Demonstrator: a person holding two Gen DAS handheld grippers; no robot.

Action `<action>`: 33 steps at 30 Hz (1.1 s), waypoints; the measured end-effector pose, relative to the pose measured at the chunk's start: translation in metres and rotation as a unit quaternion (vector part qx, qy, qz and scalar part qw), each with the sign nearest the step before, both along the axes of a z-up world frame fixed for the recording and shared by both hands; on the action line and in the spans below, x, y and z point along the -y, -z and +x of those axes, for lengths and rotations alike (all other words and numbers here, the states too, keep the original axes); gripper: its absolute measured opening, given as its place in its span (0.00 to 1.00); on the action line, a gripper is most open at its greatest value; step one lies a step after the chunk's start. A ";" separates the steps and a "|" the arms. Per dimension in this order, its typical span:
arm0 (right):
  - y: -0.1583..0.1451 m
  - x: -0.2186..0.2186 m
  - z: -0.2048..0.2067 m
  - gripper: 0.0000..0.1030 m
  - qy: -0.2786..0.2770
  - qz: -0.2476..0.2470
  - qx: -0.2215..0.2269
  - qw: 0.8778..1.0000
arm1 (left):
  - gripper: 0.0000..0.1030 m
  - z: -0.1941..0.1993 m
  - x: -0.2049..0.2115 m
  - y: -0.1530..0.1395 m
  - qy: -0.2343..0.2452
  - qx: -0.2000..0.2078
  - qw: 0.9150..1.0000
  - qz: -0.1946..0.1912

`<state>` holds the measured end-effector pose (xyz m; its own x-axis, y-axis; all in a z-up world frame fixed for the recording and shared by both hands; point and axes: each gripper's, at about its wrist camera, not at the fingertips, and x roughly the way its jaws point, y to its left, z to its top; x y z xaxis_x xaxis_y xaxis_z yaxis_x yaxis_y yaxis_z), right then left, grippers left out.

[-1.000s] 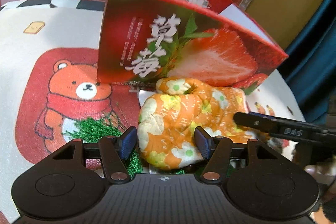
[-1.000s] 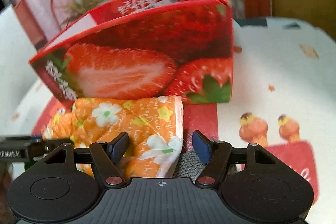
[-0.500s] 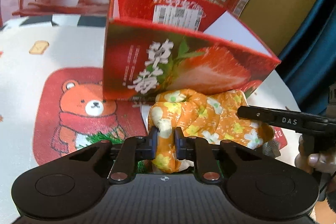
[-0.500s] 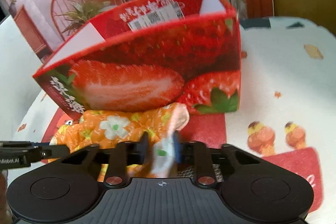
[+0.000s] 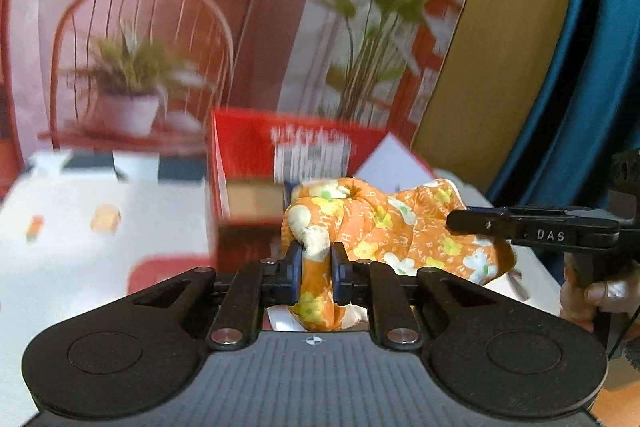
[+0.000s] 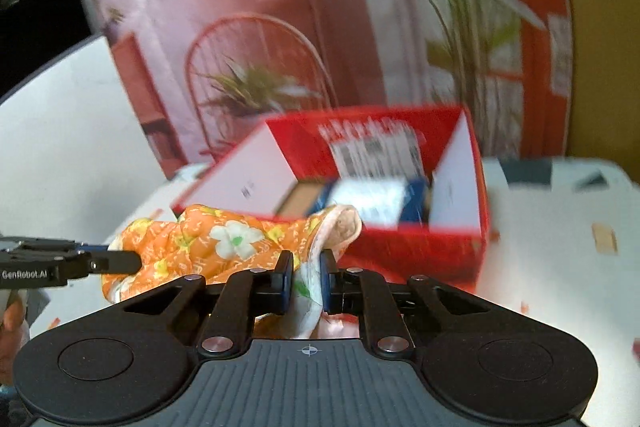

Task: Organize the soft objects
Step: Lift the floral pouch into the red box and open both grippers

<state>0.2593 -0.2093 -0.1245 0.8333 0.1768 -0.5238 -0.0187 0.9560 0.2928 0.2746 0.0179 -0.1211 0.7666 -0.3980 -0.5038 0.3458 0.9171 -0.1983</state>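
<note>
An orange padded cloth with a flower print (image 5: 400,223) hangs in the air between both grippers, in front of an open red strawberry box (image 5: 248,147). My left gripper (image 5: 316,255) is shut on the cloth's left end, which bulges above the pads. In the right wrist view my right gripper (image 6: 306,267) pinches the cloth's (image 6: 224,239) white-lined right edge, its jaws closing the last bit. Each gripper also shows from the side in the other view: the right gripper (image 5: 452,221) and the left gripper (image 6: 136,261). The red box (image 6: 420,243) holds blue, white and brown items.
The box stands on a white tablecloth (image 5: 80,247) with cartoon prints. Behind it is a backdrop (image 5: 140,47) printed with a chair and plants. A blue curtain (image 5: 580,87) hangs at the right. A person's hand (image 5: 592,295) holds the right gripper's handle.
Both grippers closed on the ends of the orange cloth and lifted it off the table to about the level of the box's rim. The box's inside now shows.
</note>
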 end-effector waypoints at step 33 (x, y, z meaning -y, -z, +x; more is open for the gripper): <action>0.055 0.009 0.156 0.12 0.045 -0.047 -0.102 0.993 | 0.56 0.152 0.057 0.036 -0.005 -0.069 0.986 0.149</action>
